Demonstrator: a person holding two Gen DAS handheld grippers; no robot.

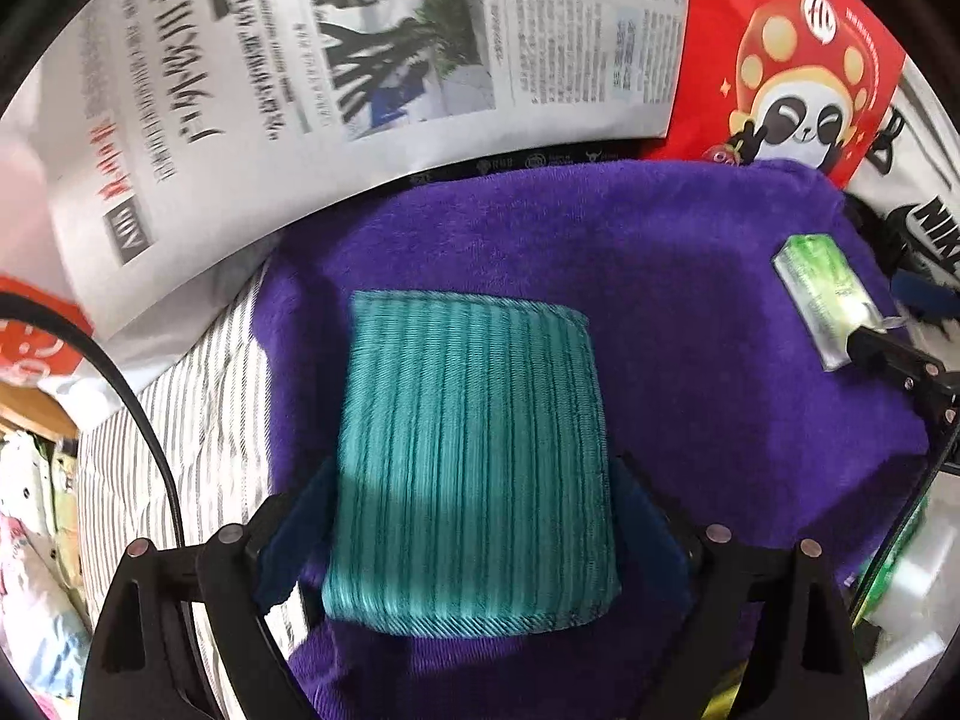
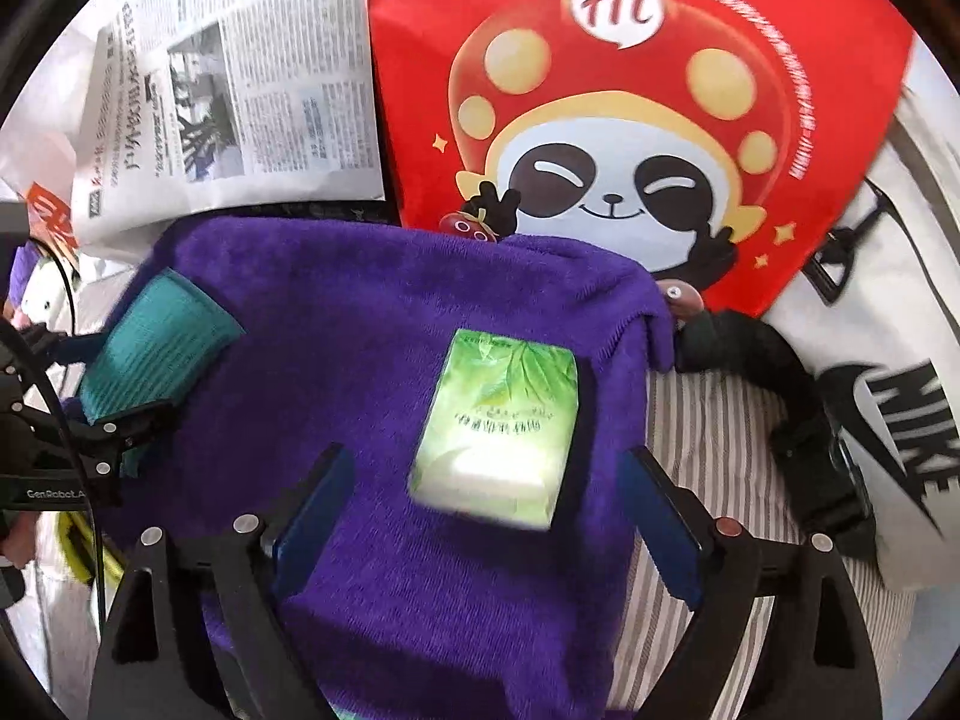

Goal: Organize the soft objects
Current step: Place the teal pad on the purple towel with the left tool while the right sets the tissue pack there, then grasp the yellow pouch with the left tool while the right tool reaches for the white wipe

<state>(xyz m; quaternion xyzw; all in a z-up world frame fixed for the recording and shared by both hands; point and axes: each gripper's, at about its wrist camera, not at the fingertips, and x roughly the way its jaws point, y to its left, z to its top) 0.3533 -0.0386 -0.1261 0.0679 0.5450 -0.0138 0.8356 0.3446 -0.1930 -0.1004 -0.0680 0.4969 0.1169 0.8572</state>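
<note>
Left gripper (image 1: 474, 516) jaws apart, straddling teal cloth (image 1: 474, 450) | right gripper (image 2: 486, 510) jaws apart, clear of green tissue pack (image 2: 498, 426) | both on purple towel (image 2: 360, 330)

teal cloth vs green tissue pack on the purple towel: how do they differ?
The teal cloth is ribbed woven fabric; the green tissue pack is glossy printed wrap. The teal cloth is larger and flatter, the green tissue pack small and boxy. Both lie on the purple towel, each between open gripper fingers.

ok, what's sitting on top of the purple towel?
On the purple towel: a folded teal cloth and a green tissue pack. Striped fabric shows beside it; what's directly underneath is covered.
</note>
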